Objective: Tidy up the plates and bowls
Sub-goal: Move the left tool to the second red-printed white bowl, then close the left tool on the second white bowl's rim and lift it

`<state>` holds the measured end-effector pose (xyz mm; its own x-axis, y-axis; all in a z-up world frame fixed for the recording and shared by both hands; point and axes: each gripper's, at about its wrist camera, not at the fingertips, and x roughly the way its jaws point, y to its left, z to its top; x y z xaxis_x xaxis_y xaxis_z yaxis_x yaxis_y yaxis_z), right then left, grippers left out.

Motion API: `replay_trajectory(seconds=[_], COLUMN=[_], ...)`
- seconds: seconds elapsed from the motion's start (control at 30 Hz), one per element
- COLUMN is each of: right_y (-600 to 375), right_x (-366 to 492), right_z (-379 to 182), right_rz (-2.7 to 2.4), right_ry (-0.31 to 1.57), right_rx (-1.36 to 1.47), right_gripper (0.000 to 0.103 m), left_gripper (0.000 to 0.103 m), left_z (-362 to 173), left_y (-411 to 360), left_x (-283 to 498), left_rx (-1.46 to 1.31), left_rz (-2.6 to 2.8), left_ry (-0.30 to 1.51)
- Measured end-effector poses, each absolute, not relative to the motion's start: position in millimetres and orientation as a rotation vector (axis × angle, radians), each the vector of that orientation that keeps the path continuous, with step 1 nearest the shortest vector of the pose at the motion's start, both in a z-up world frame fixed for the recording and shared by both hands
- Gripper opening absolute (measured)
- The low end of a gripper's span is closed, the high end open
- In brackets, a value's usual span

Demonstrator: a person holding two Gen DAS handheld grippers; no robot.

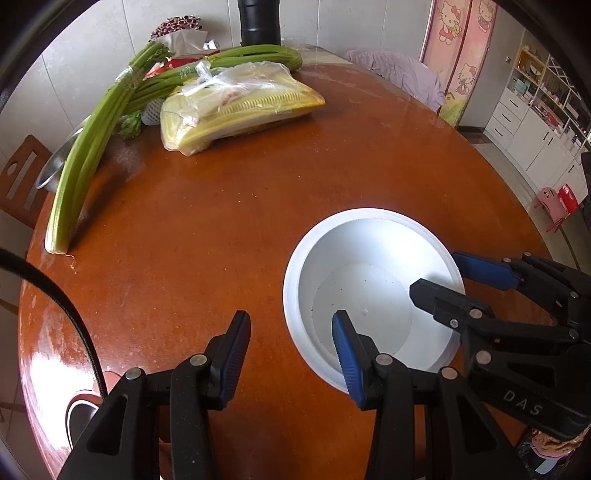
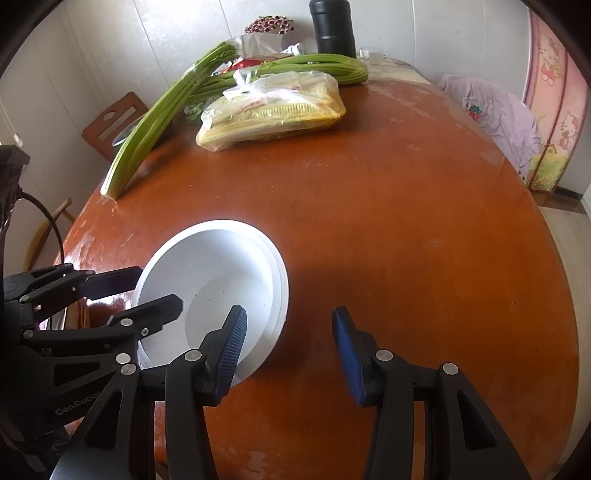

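A white bowl (image 1: 369, 295) sits nested on a white plate or second bowl, whose rim (image 1: 291, 280) shows around it, on the round brown table (image 1: 221, 229). My left gripper (image 1: 291, 347) is open, its right finger over the bowl's near rim and its left finger over bare table. My right gripper (image 1: 439, 275) reaches in from the right, open, with one finger inside the bowl and one outside its right rim. In the right wrist view the bowl (image 2: 210, 280) lies left of my open right gripper (image 2: 290, 339), with the left gripper (image 2: 155, 288) straddling its left rim.
Long celery stalks (image 1: 96, 147) and a plastic bag of yellow food (image 1: 236, 107) lie at the table's far left. A black flask (image 1: 258, 18) stands at the back. A wooden chair (image 1: 22, 177) and a metal bowl (image 1: 55, 166) are off the left edge.
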<state>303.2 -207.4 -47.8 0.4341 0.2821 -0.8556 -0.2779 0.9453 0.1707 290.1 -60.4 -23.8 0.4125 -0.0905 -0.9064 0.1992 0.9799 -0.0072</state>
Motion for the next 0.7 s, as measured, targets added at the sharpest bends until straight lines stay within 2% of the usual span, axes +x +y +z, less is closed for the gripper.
replay_trajectory(seconds=[0.7], right_y=[-198], right_x=[301], right_z=[-57], right_rz=[0.405], right_ry=[1.096], right_rx=[-0.01], right_gripper=[0.049], left_gripper=[0.046], left_z=[-36], left_y=[-58], left_x=[298], left_rx=[0.09], left_rz=[-0.16], left_ry=[1.166])
